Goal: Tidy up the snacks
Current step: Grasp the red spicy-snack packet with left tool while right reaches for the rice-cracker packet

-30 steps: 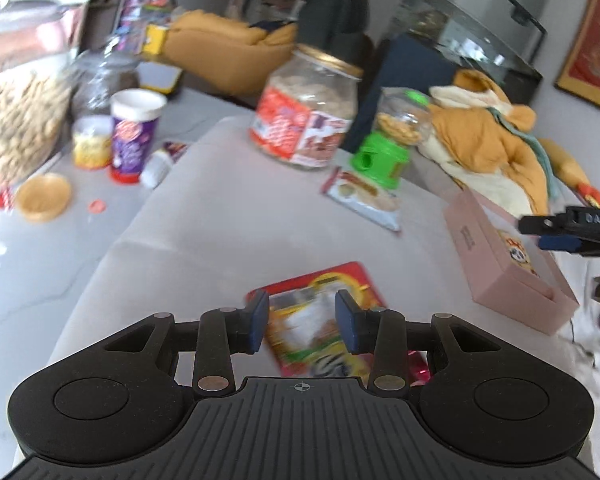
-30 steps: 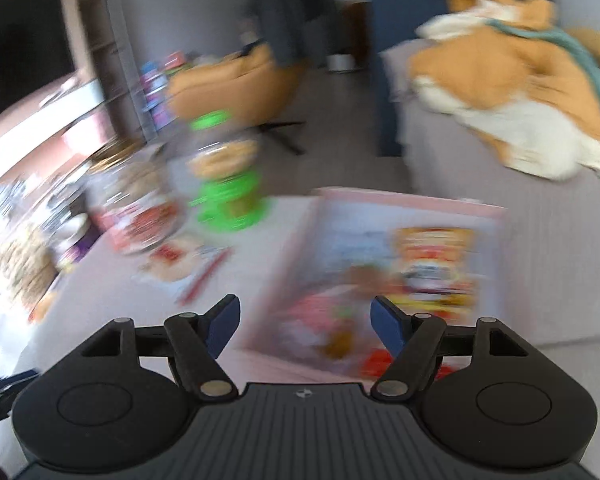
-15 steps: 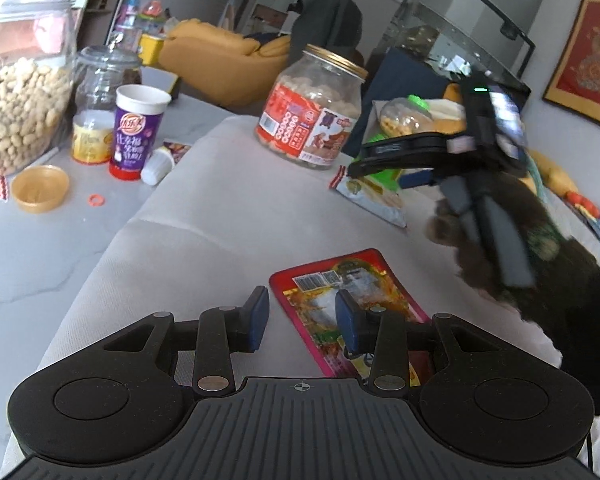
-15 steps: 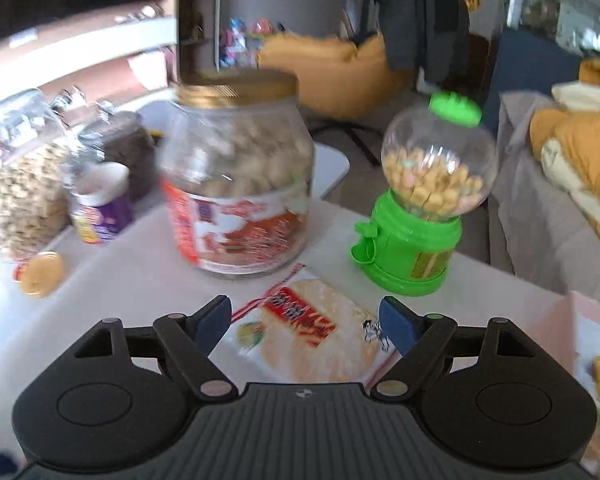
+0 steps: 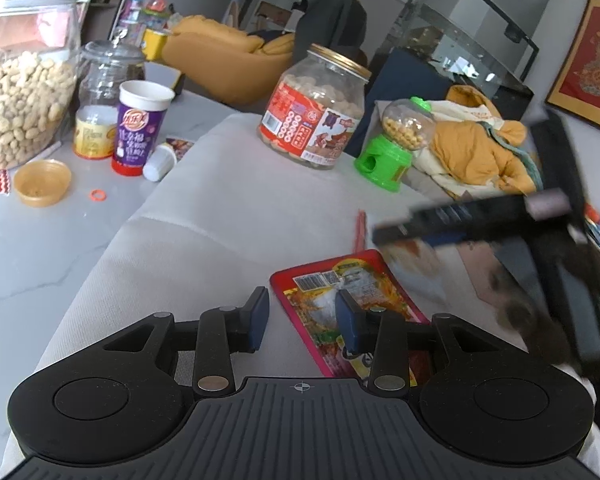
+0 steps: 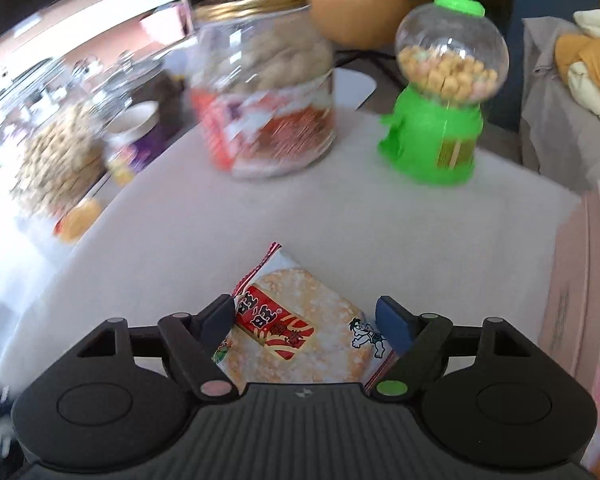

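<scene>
A red snack packet point(image 5: 342, 292) lies flat on the white cloth. My left gripper point(image 5: 302, 314) is open just above its near left corner and holds nothing. A rice cracker packet point(image 6: 296, 328) lies on the cloth between the open fingers of my right gripper point(image 6: 305, 316), which straddles it without closing on it. The right gripper also shows blurred in the left wrist view point(image 5: 480, 216), over the cracker packet. A pink box point(image 6: 580, 292) with snacks in it stands at the right.
A big snack jar point(image 5: 314, 110) with a gold lid and a green candy dispenser point(image 5: 396, 144) stand at the back of the cloth. A peanut jar point(image 5: 20, 76), a purple cup point(image 5: 140, 128) and a gold lid point(image 5: 42, 182) sit on the marble at the left.
My right gripper has swung from the pink box to the left and come down over the rice cracker packet. The left gripper has stayed open by the red packet.
</scene>
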Action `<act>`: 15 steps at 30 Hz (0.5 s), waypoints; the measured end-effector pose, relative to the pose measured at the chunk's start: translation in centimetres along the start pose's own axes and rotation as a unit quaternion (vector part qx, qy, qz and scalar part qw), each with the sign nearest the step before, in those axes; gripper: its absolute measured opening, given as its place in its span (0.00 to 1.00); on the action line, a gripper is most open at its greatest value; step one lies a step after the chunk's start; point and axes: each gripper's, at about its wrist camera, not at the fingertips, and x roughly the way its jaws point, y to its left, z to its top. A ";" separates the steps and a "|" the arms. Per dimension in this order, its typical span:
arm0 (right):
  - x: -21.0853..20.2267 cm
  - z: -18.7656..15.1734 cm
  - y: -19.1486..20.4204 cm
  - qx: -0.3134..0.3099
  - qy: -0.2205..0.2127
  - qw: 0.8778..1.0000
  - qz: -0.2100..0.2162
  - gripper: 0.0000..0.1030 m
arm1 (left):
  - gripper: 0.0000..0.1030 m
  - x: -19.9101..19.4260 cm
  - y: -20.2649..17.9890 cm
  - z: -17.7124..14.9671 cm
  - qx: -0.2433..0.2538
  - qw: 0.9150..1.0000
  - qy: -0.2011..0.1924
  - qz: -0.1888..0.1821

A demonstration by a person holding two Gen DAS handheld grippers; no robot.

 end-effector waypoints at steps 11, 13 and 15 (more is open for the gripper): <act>-8.4 -6.9 1.5 -0.021 -0.054 0.997 0.047 0.80 | 0.40 -1.0 -2.9 -0.9 0.001 0.999 0.047 0.022; -8.2 -8.7 2.9 -0.059 -0.044 0.997 0.021 0.80 | 0.42 -0.5 -3.5 -0.8 -0.001 0.998 0.060 0.007; -7.7 -10.5 3.9 -0.089 -0.045 0.995 -0.008 0.81 | 0.45 0.1 -4.2 -0.6 -0.008 0.997 0.081 -0.017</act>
